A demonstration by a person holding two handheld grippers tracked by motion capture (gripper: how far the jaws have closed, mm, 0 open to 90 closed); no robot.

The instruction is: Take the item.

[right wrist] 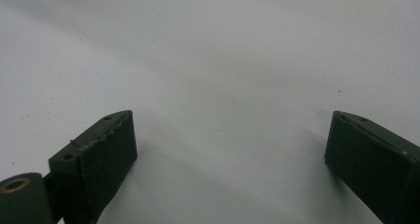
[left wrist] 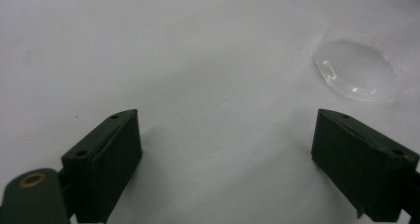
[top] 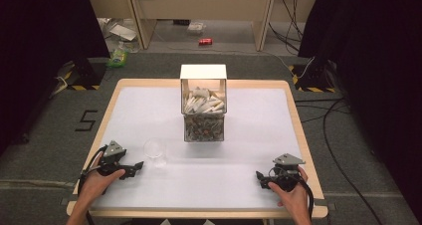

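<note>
I see a white mat (top: pixel 149 110) covering a wood-edged table (top: pixel 296 116), grey carpet around it, black curtains at both sides and a red can (top: pixel 205 42) on the floor beyond. A clear box (top: pixel 203 116) with white pieces on top and darker bits below stands mid-table toward the far edge — the near half of the mat lies bare between my hands. The left gripper (top: pixel 133 167) rests at the near left, jaws wide apart with nothing between them; the right gripper (top: pixel 260 178) at the near right, likewise spread and holding nothing. The clear glass cup (top: pixel 156 151) stands just beside the left gripper's tips — transparent, faintly glinting.
</note>
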